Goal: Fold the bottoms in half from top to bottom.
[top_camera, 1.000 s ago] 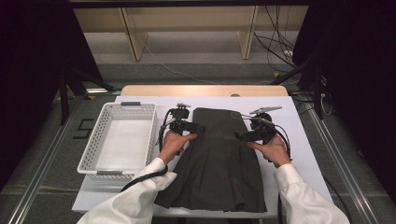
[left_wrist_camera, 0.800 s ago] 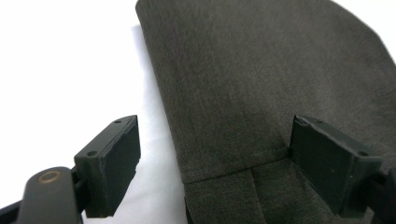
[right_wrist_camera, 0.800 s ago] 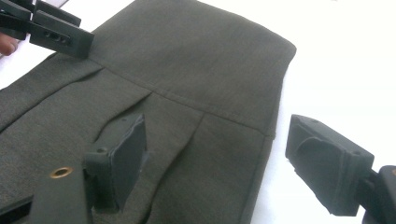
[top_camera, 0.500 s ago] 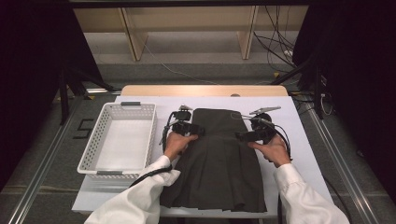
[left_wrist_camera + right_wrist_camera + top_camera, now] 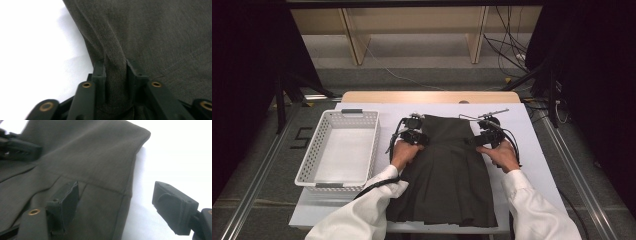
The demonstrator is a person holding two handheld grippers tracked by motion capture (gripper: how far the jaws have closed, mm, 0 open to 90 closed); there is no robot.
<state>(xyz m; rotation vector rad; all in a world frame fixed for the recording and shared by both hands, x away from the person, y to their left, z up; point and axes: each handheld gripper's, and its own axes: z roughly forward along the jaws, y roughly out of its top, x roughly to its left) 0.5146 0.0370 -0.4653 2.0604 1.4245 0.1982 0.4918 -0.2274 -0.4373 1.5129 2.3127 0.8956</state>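
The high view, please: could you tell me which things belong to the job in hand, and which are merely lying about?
In the job:
- dark pleated skirt
- left tool, pinching a fold of skirt
- right tool, open, straddling the skirt's edge

Lying about:
- white basket
- cables on the floor

Skirt [image 5: 447,175] hem cut off by bottom edge.

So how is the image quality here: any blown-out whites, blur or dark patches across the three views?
High view: dark surroundings, the skirt reads as a flat dark mass. Left gripper view: the white table is blown out, the weave sharp where the left claw pinches a fold. Right gripper view: table overexposed too, the top-left corner blurred.
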